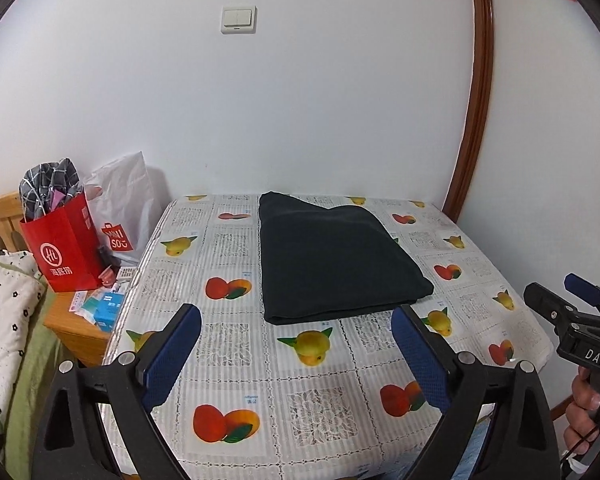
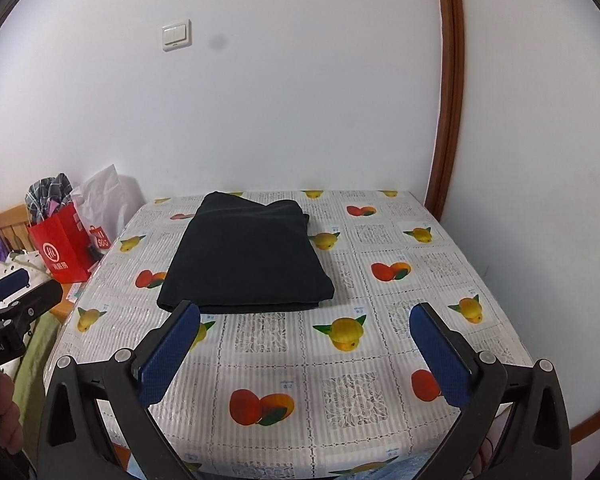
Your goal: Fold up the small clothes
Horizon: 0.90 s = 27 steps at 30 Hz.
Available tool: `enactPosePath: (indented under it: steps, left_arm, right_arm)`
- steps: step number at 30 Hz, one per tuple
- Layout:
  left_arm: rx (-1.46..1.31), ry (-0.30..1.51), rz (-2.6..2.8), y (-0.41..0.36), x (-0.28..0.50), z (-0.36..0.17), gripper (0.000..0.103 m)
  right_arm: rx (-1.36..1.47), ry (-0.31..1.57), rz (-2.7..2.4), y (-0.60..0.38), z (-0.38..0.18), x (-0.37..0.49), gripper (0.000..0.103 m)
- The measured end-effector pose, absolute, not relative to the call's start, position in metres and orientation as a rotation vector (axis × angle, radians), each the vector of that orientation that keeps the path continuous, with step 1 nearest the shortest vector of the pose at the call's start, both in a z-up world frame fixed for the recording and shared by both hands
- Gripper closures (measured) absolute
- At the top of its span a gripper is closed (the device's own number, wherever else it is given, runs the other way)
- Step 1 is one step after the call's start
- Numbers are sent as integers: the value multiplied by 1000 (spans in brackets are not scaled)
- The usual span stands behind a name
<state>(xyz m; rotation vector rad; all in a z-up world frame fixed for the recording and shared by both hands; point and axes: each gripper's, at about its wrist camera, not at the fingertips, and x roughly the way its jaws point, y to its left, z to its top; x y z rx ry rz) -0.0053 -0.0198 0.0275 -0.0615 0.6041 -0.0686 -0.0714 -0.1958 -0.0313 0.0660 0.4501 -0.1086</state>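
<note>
Surroundings: red paper bag left of the fruit-print tablecloth; folded dark garment lies flat.
Left gripper: fingers spread, empty.
Right gripper: fingers spread, empty.

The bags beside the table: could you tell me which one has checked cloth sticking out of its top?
The red paper bag, nearest the camera, has grey checked cloth bunched in its mouth. The white plastic bag behind it, against the wall, shows none.
</note>
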Motion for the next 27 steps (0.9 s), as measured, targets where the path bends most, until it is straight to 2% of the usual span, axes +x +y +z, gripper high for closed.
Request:
enactPosePath:
  steps: [27]
  left_arm:
    - [-72,604,-59,-15,-11,29,7]
  right_arm:
    - [65,472,-112,-189,-33,-69,0]
